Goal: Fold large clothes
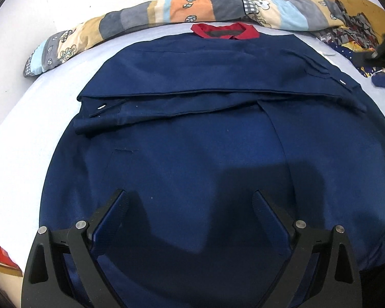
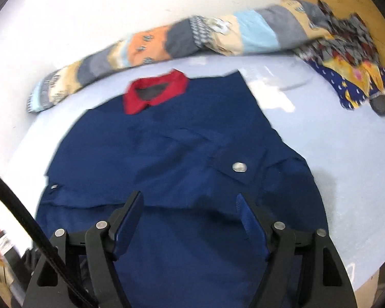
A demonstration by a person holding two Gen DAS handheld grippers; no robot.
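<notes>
- Navy jacket (image 1: 192, 154) lies spread flat on the pale blue bed sheet (image 1: 25, 133), back up, red collar (image 1: 224, 31) at the far end near the wall.
- Both sleeves look already folded across the back: one cuff (image 1: 100, 110) with a snap sits at the left, the other cuff (image 2: 237, 166) with a snap at the right (so I judge the sleeve step done).
- My left gripper (image 1: 190, 200) hovers over the lower half of the jacket, jaws wide apart, nothing in them.
- My right gripper (image 2: 190, 202) is also above the lower half, just below the folded sleeve edge, jaws apart and empty (view is motion-blurred).
- Step in hand, as I read it: getting set to take the hem for the bottom-to-collar fold.
- Next move calls for dropping each gripper to a hem corner, which is out of view below my jaws, pinching all layers, then lifting evenly toward the collar so the sleeves don't slide out.
- Patchwork quilt roll (image 1: 166, 12) and a heap of patterned clothes (image 2: 346, 59) sit beyond the jacket, well apart from it.
</notes>
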